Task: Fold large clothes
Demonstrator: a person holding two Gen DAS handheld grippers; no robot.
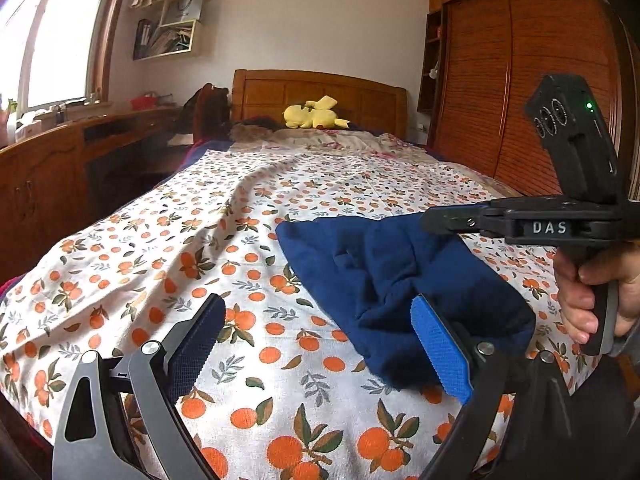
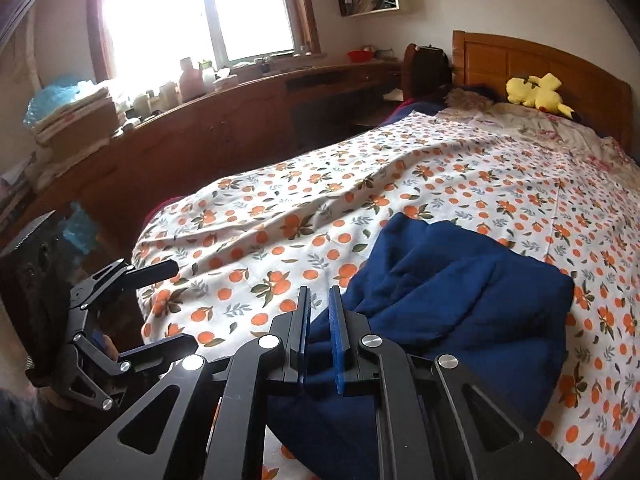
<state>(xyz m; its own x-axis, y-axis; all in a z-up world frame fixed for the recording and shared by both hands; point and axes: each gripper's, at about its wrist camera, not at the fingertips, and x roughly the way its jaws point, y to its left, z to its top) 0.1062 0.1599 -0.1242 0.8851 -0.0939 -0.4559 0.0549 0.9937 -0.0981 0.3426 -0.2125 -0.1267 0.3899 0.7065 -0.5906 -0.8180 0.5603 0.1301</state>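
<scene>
A dark blue garment (image 1: 384,276) lies bunched on the bed's orange-print sheet (image 1: 200,248), near the foot. My left gripper (image 1: 320,340) is open and empty, its right blue pad beside the garment's near edge. My right gripper (image 2: 319,320) has its pads nearly together just above the garment (image 2: 460,300); whether cloth is pinched between them is unclear. In the left wrist view the right gripper (image 1: 436,222) reaches in from the right over the garment. The left gripper (image 2: 172,308) shows open at the left of the right wrist view.
A yellow plush toy (image 1: 316,114) lies by the wooden headboard (image 1: 320,92). A wooden wardrobe (image 1: 520,80) stands right of the bed. A long wooden desk (image 2: 240,120) with clutter runs under the window left of the bed.
</scene>
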